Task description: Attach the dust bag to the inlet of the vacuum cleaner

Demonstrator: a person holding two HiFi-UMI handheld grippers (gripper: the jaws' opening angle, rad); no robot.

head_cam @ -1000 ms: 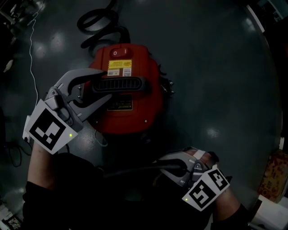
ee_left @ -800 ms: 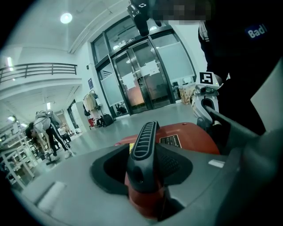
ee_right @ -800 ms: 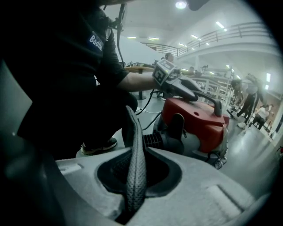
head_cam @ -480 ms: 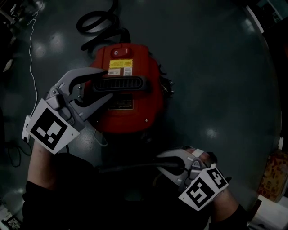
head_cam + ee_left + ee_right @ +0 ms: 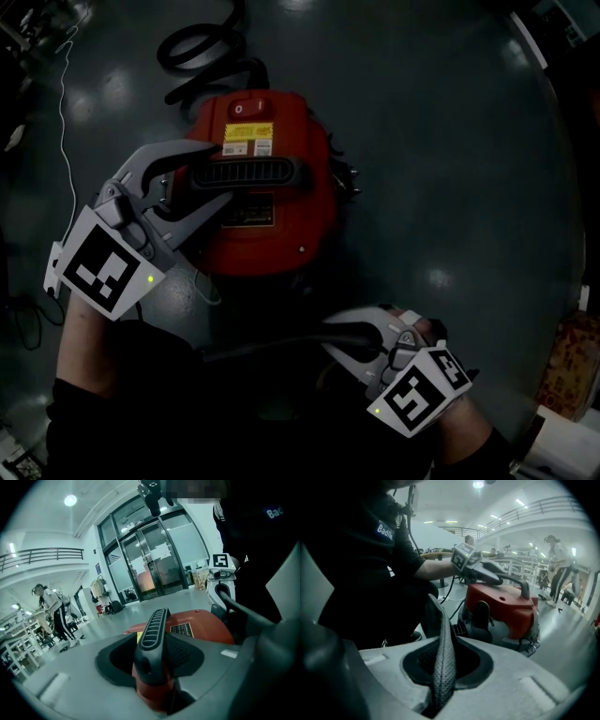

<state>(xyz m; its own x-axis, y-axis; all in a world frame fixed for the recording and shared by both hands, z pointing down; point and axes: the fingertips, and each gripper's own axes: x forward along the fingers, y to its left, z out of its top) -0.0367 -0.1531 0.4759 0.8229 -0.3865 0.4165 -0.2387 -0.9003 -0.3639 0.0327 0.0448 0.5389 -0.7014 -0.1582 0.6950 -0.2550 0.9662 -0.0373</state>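
Observation:
A red vacuum cleaner (image 5: pixel 281 220) stands on the dark floor, with a black ribbed handle (image 5: pixel 248 173) across its top. My left gripper (image 5: pixel 223 174) is closed round that handle (image 5: pixel 152 639), one jaw on each side. Nearer to me, my right gripper (image 5: pixel 330 339) is shut on a fold of grey perforated fabric, the dust bag (image 5: pixel 443 658), which rises upright between its jaws. In the head view the bag is only a dark band (image 5: pixel 262 351) running left from the right gripper. In the right gripper view the vacuum (image 5: pixel 506 606) lies just beyond the bag, with a black port (image 5: pixel 482 616) on its near side.
A black hose (image 5: pixel 202 47) coils on the floor behind the vacuum. A thin white cord (image 5: pixel 66 112) runs along the left. A box (image 5: pixel 567 366) sits at the right edge. Glass doors (image 5: pixel 154 559) and standing people (image 5: pixel 56 616) are far off.
My right gripper has edged slightly left and rolled a little, still holding the bag fabric. The left gripper has stayed on the handle.

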